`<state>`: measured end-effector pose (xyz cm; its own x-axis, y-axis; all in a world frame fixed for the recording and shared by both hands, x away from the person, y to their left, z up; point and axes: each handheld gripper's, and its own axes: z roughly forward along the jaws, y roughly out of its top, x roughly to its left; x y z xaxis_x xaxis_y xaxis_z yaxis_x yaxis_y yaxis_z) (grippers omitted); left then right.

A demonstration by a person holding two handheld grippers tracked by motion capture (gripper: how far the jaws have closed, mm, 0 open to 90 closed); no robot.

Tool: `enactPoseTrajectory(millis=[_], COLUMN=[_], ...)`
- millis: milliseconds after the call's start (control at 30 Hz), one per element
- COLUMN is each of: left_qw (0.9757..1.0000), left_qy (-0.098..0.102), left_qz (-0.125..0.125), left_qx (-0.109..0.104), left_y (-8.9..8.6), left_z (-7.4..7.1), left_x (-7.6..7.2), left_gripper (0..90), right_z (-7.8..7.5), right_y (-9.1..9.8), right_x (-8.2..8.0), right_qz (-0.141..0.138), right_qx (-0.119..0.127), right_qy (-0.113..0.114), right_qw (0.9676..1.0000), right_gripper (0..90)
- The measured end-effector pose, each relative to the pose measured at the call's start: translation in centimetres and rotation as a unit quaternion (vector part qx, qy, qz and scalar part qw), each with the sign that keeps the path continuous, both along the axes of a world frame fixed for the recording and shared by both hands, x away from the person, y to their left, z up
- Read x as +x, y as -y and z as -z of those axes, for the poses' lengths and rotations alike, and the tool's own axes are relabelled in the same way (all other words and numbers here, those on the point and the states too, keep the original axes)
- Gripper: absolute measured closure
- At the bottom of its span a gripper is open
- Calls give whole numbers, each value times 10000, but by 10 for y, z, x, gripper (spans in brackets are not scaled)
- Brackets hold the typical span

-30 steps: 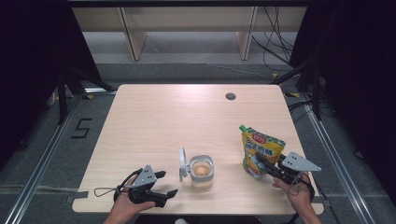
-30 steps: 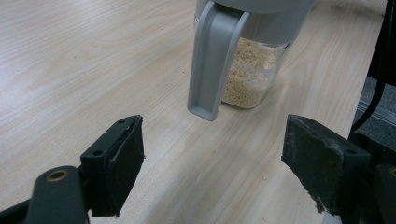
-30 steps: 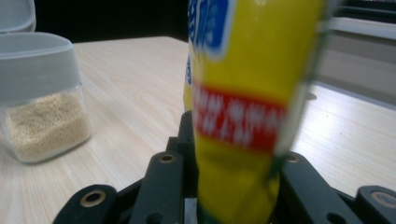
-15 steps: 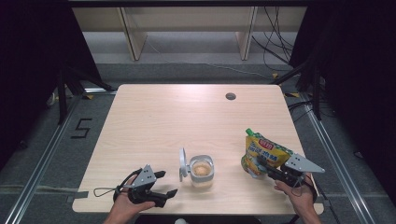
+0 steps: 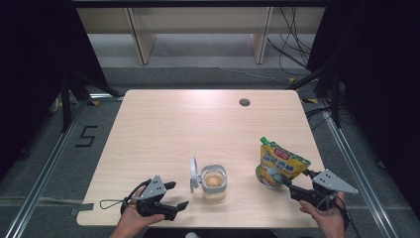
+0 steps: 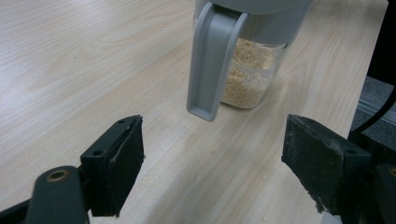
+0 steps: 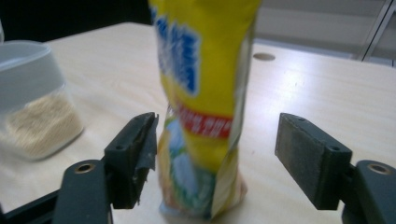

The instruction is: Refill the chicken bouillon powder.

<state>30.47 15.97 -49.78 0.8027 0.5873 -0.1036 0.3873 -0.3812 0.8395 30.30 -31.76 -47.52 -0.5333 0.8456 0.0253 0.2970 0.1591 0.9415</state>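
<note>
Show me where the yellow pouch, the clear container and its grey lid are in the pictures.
yellow pouch [image 5: 280, 163], high view, middle of its printed front.
clear container [image 5: 214, 181], high view, the grainy filling seen through its open top.
grey lid [image 6: 211, 60], left gripper view, middle of the flipped-open lid.

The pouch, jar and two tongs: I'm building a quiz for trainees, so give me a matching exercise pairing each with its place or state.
Things:
1. pouch
2. jar
3. left tongs
4. right tongs

Descriptions:
A. open, lid flipped up, pale crumbs inside
B. open, pointing at the jar's lid
C. yellow, standing on the table, leaning
D. jaws just opened, one each side of the pouch, right pad clear of it

Pairs: 1-C, 2-A, 3-B, 4-D
</note>
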Motion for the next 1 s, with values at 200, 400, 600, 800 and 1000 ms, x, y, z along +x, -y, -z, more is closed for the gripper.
enactPoseTrajectory(millis=[200, 400, 600, 800, 1000], left_qw=[9999, 10000, 10000, 10000, 9999], left_qy=[99, 79, 82, 11, -18], left_qz=[58, 37, 23, -59, -128], left_qx=[44, 33, 29, 22, 4], left_y=[-1, -1, -1, -1, 0], left_z=[0, -1, 0, 1, 1], left_x=[1, 1, 2, 3, 2], left_gripper=[202, 202, 202, 202, 202], right_z=[1, 4, 6, 9, 10], right_y=[-3, -5, -5, -8, -10], right_x=[-17, -31, -36, -43, -47], right_qz=[27, 195, 158, 167, 38], right_qx=[-189, -258, -438, -380, -508], right_qy=[-316, -555, -569, -915, -914], right_qw=[9993, 9979, 9973, 9949, 9945], right_gripper=[288, 268, 256, 239, 238])
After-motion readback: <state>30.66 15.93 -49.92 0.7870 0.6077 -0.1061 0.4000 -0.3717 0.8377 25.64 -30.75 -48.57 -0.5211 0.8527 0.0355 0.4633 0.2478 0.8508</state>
